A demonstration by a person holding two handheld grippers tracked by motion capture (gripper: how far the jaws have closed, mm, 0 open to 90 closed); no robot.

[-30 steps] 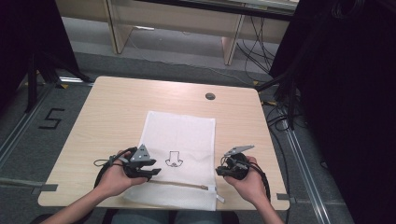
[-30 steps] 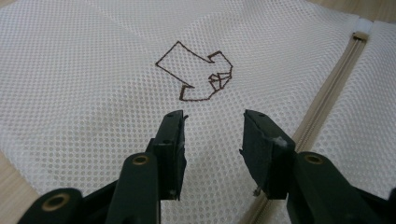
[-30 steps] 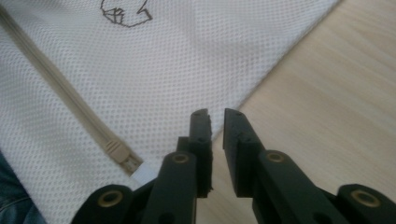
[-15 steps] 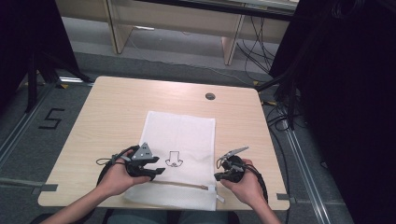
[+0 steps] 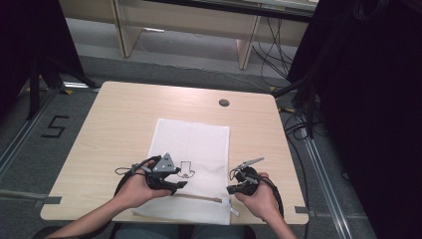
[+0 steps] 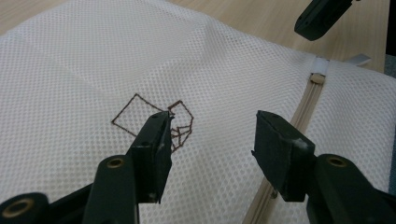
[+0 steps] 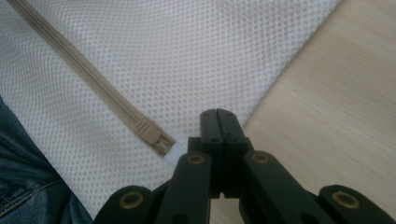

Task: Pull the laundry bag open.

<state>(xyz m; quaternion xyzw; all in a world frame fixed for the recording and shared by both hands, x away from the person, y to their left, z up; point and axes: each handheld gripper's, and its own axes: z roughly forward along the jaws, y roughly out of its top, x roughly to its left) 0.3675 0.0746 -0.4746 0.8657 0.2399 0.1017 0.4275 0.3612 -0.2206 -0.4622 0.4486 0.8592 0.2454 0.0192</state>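
Observation:
A white mesh zip bag (image 5: 194, 142) lies flat on the wooden table (image 5: 114, 124), its beige zipper (image 5: 199, 197) running along the near edge. My left gripper (image 5: 179, 180) hovers over the bag beside its brown stitched logo (image 5: 186, 170). In the left gripper view its jaws (image 6: 212, 135) stand open above the mesh (image 6: 93, 60); they have just been opening and nothing is between them. The right gripper (image 5: 231, 188) sits at the bag's near right corner, shut (image 7: 218, 116) with nothing seen in it. The zipper slider (image 7: 149, 132) lies just left of its tip.
A round cable hole (image 5: 224, 102) sits in the table's far right part. The bag's near edge hangs over the table front, above a denim-clad leg (image 7: 28, 182). Cables (image 5: 298, 124) trail on the floor to the right.
The left gripper's jaws have spread wider and the left hand has shifted a little to the right over the bag. The right hand has barely moved.

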